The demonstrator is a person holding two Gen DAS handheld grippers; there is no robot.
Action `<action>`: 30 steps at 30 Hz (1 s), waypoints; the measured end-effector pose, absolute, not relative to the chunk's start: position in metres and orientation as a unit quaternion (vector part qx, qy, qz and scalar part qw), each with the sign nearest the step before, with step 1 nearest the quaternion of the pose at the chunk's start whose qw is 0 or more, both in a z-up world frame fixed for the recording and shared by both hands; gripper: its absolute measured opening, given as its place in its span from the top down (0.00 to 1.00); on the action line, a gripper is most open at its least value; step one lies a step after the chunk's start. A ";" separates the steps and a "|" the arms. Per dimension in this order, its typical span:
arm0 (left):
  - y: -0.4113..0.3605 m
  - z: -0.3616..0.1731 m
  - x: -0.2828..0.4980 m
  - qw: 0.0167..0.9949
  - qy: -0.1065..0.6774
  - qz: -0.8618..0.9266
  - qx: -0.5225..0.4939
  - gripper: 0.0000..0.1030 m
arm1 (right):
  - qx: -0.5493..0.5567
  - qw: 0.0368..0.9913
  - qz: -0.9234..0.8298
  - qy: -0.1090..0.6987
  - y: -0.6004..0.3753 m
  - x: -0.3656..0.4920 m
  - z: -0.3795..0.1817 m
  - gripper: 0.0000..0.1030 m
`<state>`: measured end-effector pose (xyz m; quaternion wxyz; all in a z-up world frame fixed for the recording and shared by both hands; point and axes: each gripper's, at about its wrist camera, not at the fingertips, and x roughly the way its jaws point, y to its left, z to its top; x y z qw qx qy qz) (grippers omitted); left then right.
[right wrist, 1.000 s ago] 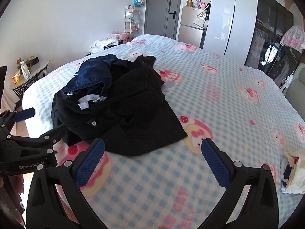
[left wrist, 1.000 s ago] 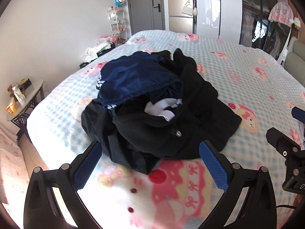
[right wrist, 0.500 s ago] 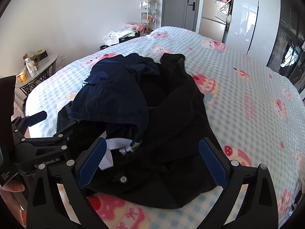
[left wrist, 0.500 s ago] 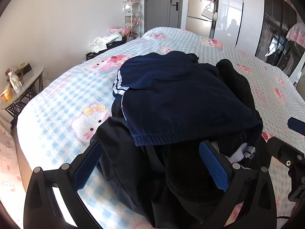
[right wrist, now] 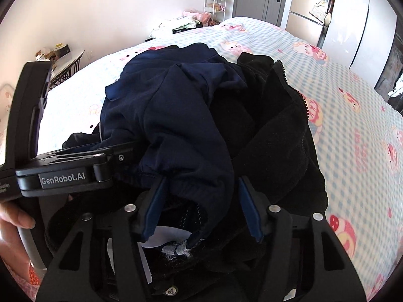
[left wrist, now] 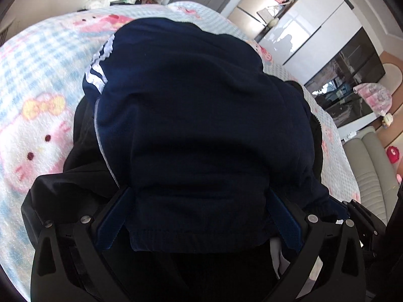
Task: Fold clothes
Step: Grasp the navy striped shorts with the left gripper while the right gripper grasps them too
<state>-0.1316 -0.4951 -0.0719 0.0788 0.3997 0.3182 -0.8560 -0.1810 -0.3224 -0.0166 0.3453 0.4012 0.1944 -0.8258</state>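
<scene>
1. We see the navy garment (left wrist: 201, 115) heaped on a black zip jacket (right wrist: 284, 136) near the bed's (right wrist: 352, 105) near-left corner, on a blue-checked cover printed with cartoon cats.
2. Left gripper (left wrist: 199, 216) — its blue pads stand wide apart, with the navy garment's ribbed hem lying between them; we cannot tell whether they press it.
3. Right gripper (right wrist: 201, 209) — its jaws are closing around a bunched fold of the same navy cloth, which sits between the pads; a white label (right wrist: 166, 236) shows just beneath.
4. In the right wrist view, the left gripper's body reads "GenRobot.AI"; a hand (right wrist: 15, 216) holds its handle.
5. Pink lettering on the cover is too blurred for us to read.
</scene>
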 end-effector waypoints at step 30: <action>-0.161 0.070 -0.075 -0.129 0.103 -0.921 0.353 0.89 | 0.398 0.281 -0.867 0.105 -0.100 -0.139 0.025 0.90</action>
